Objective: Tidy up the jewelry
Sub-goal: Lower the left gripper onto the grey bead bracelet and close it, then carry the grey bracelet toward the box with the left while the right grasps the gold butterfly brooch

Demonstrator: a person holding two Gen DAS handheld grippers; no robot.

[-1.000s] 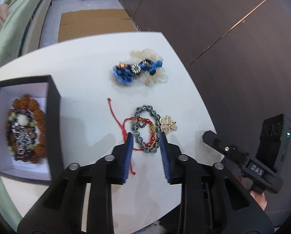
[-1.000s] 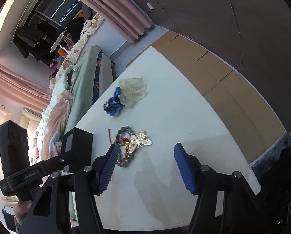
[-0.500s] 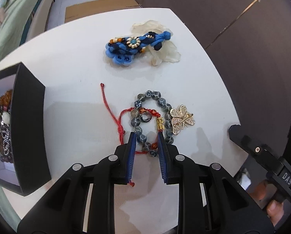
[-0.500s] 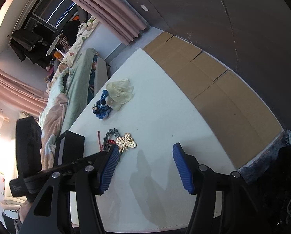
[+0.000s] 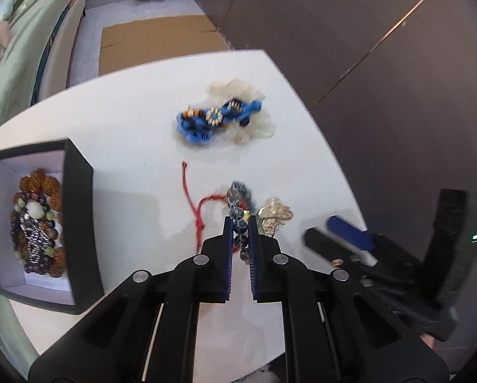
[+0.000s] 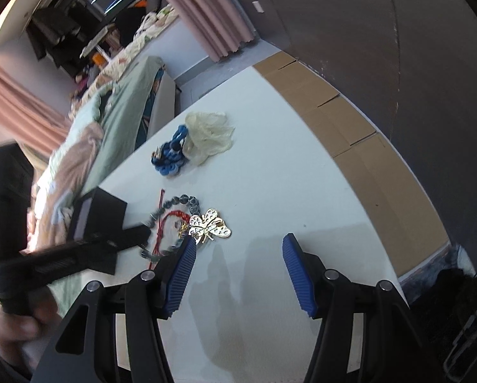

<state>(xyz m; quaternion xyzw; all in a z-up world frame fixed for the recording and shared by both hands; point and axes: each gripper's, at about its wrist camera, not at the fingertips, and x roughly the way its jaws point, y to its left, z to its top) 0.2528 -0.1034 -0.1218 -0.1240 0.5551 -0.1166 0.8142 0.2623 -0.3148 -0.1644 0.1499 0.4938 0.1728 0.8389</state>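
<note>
My left gripper [image 5: 240, 226] is shut on the grey-blue bead bracelet [image 5: 238, 214], which hangs stretched from its pads; a red cord bracelet [image 5: 195, 204] is tangled with it. A gold butterfly brooch [image 5: 275, 215] lies just right of it and also shows in the right wrist view [image 6: 209, 226]. A blue braided bracelet [image 5: 216, 119] lies on a cream pouch [image 5: 254, 124] farther back. The black jewelry box [image 5: 78, 210] at the left holds several bead bracelets [image 5: 38, 220]. My right gripper [image 6: 238, 255] is open and empty above the white table [image 6: 270, 191], right of the brooch.
The table's right edge drops to a dark floor [image 5: 398, 95]. Cardboard sheets [image 6: 366, 146] lie on the floor beyond. A bed with green bedding [image 6: 120, 108] stands to the left of the table. The left gripper's body [image 6: 62, 255] crosses the right wrist view.
My left gripper has closed on the bead bracelet and lifted it off the table, pulling the red cord along. My right gripper has moved closer to the brooch, still open.
</note>
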